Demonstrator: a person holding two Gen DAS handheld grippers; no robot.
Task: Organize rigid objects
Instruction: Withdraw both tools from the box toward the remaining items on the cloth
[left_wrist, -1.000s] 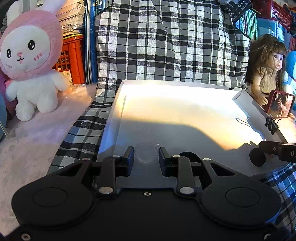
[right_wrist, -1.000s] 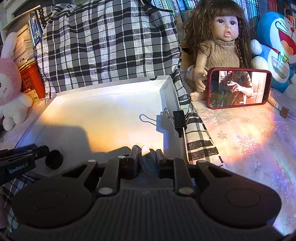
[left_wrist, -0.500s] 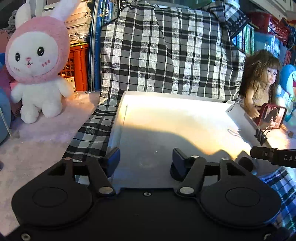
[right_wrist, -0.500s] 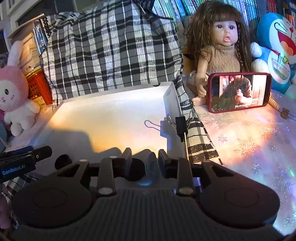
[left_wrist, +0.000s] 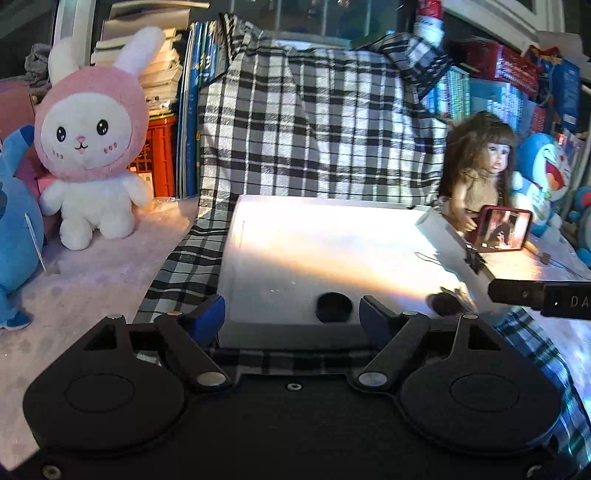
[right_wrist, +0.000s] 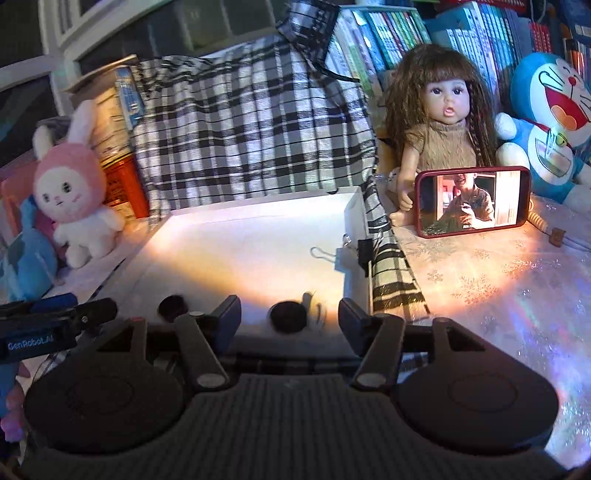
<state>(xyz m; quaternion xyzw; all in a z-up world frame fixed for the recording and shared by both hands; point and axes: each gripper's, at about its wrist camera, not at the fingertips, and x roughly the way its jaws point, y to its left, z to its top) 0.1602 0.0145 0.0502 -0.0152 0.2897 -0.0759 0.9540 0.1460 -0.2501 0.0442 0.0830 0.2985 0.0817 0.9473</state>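
Both my tools are opening up, nothing between the jaws. Left tool (left_wrist: 291, 314) has a black disc (left_wrist: 334, 312) lying flat in the white tray (left_wrist: 295, 240), near the front edge. Right tool (right_wrist: 290, 317) has another disc (right_wrist: 288, 316) flat there; round, so no long axis.

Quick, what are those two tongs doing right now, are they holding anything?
Left tongs: opening, holding nothing; a dark disc lies in the white tray.
Right tongs: opening, holding nothing.
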